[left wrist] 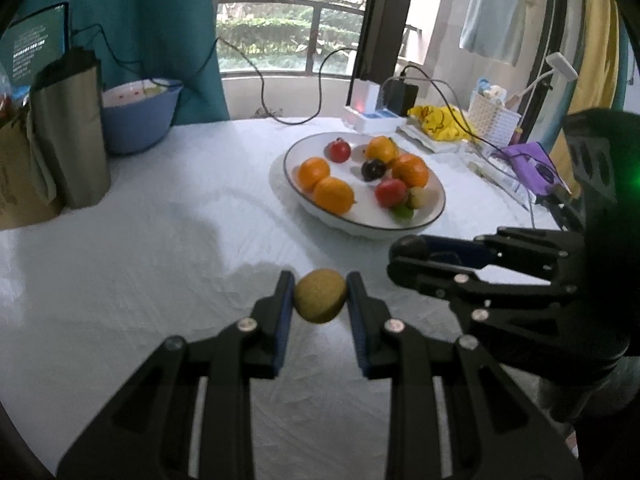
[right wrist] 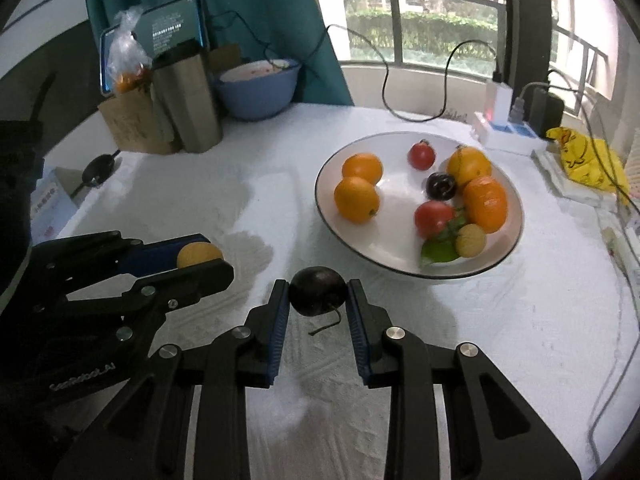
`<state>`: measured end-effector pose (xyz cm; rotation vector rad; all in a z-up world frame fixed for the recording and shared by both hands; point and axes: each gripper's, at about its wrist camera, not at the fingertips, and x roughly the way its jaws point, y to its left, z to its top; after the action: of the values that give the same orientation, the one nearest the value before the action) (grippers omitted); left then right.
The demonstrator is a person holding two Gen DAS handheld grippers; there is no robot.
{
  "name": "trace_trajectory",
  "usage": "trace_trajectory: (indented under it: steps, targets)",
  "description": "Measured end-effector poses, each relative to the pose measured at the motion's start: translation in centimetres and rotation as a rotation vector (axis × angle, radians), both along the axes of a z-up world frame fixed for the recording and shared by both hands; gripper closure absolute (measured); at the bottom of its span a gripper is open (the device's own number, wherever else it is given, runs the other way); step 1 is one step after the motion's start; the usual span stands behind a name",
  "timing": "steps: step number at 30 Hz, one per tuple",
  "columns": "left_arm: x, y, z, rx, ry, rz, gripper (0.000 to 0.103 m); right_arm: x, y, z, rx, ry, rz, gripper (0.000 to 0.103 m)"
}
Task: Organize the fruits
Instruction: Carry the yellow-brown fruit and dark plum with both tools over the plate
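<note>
Currently, stock as I read it from both wrist views.

Held, left: my left gripper (left wrist: 320,296) is clenched on a small round yellow-green fruit (left wrist: 320,295), pinched between the blue pads and lifted above the white-clothed table (left wrist: 160,240), near its front edge.

Held, right: my right gripper (right wrist: 318,292) is clenched on a small round dark purple plum-like fruit (right wrist: 318,291), stem hanging below, also over the front part of the table.

Already in place: the wide white plate with a dark rim (right wrist: 400,268), toward the table's right and back, carries four orange citrus fruits (right wrist: 357,199), two red fruits (right wrist: 434,219), one dark fruit (right wrist: 441,186), one small pale yellow fruit (right wrist: 472,240) and a green leaf (right wrist: 438,251).

Loose on the cloth: none that I can see.

Judgement: the sorting looks close to finished; the two held pieces appear to be what remains, and both presumably go onto the plate, which has bare room at its centre and near rim.
</note>
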<state>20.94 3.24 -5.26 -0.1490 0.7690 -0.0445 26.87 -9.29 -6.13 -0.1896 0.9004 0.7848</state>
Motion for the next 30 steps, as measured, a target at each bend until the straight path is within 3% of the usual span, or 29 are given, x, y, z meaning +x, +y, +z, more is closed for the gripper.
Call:
trace_trajectory:
  steps: [13, 30]
  targets:
    - [3.6, -2.5, 2.8, 0.027, -0.044, -0.035, 0.076, 2.6, -3.8, 2.7, 0.048, -0.053, -0.046, 0.072]
    - [11.8, -1.0, 1.2, -0.033, -0.030, -0.005, 0.076, 9.0, -2.5, 2.0, 0.059, -0.032, -0.045, 0.072]
